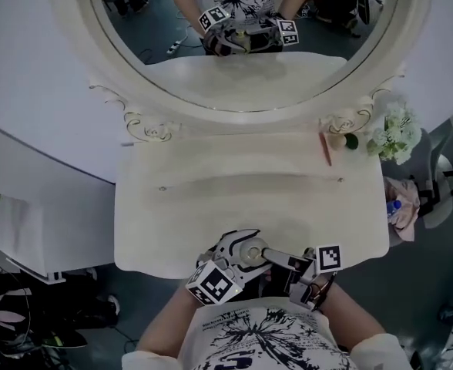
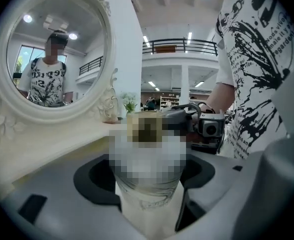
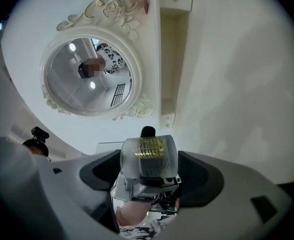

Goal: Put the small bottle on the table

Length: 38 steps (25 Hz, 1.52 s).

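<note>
The small bottle (image 2: 147, 184), pale with a gold cap, stands upright between the jaws of my left gripper (image 2: 147, 189), which is shut on its body. My right gripper (image 3: 149, 176) is shut on the bottle's clear, gold-lined cap end (image 3: 148, 154). In the head view both grippers meet over the front edge of the white dressing table (image 1: 211, 206): the left gripper (image 1: 242, 254) comes from the left and the right gripper (image 1: 282, 262) from the right. The bottle itself is mostly hidden between them there. The right gripper (image 2: 207, 129) also shows beyond the bottle in the left gripper view.
A large oval mirror (image 1: 242, 45) with a carved frame rises at the table's back. A thin red stick (image 1: 326, 149) and a bunch of pale flowers (image 1: 396, 133) lie at the back right. A pink bundle (image 1: 402, 206) sits off the table's right side.
</note>
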Each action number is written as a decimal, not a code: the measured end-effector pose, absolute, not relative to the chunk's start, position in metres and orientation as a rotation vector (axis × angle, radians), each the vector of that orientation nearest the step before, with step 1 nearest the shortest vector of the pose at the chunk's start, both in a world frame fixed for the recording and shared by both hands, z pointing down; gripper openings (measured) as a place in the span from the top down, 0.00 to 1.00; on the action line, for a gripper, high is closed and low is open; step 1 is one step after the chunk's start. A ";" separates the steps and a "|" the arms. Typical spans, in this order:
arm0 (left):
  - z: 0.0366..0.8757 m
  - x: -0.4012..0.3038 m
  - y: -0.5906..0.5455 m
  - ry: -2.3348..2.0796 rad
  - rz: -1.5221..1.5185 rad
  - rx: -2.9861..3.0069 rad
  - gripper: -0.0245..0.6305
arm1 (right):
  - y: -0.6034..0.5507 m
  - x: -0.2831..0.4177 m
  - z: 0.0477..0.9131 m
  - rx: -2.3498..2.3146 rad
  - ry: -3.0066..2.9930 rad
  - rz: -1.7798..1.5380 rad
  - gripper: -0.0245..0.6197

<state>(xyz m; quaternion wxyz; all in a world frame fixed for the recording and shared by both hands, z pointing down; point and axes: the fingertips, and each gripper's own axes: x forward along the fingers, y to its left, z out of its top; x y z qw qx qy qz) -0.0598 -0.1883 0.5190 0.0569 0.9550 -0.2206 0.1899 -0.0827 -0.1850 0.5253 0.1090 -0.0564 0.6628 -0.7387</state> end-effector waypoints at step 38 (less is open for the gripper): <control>0.622 -0.078 -0.229 -0.615 0.795 2.841 0.43 | -0.232 -0.093 0.604 -0.632 2.081 -2.182 0.62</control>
